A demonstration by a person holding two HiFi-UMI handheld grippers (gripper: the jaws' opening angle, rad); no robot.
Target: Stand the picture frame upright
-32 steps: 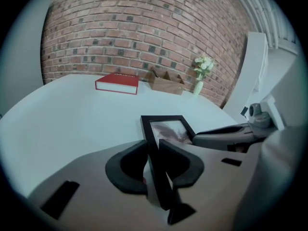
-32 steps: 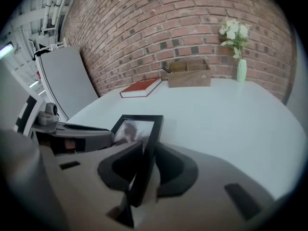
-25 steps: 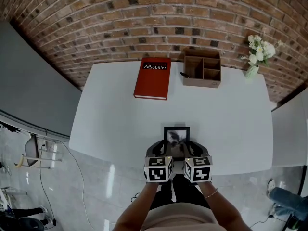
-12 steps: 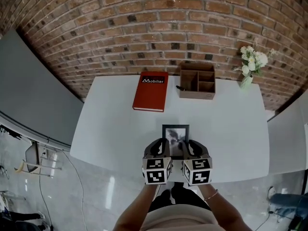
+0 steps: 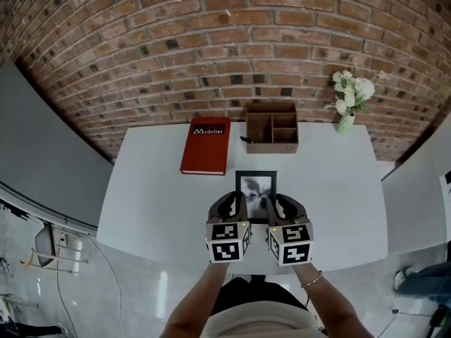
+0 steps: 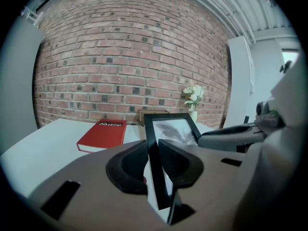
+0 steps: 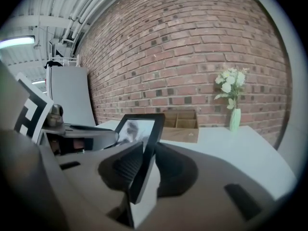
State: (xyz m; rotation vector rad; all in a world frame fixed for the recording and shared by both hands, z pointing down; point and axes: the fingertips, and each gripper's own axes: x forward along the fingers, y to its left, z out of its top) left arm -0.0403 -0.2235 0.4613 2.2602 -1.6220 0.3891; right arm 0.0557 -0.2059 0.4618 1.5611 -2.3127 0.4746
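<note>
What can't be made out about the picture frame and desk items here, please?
- Black picture frame, bottom edge: head view, covered by left gripper and right gripper.
- Its back and any stand: turned away in all views.
- Dark item by brown wooden organiser: head view, too small.

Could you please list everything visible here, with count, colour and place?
picture frame: one, black, table's near middle, between both tools
book: one, red, flat, left of the box
compartment box: one, brown wood, table's far middle
vase of flowers: one, pale green, white blooms, far right corner
table: one, white, against the wall
wall: one, brick, behind the table
left tool: one, grey, shut on picture frame's left edge
right tool: one, grey, shut on picture frame's right edge
</note>
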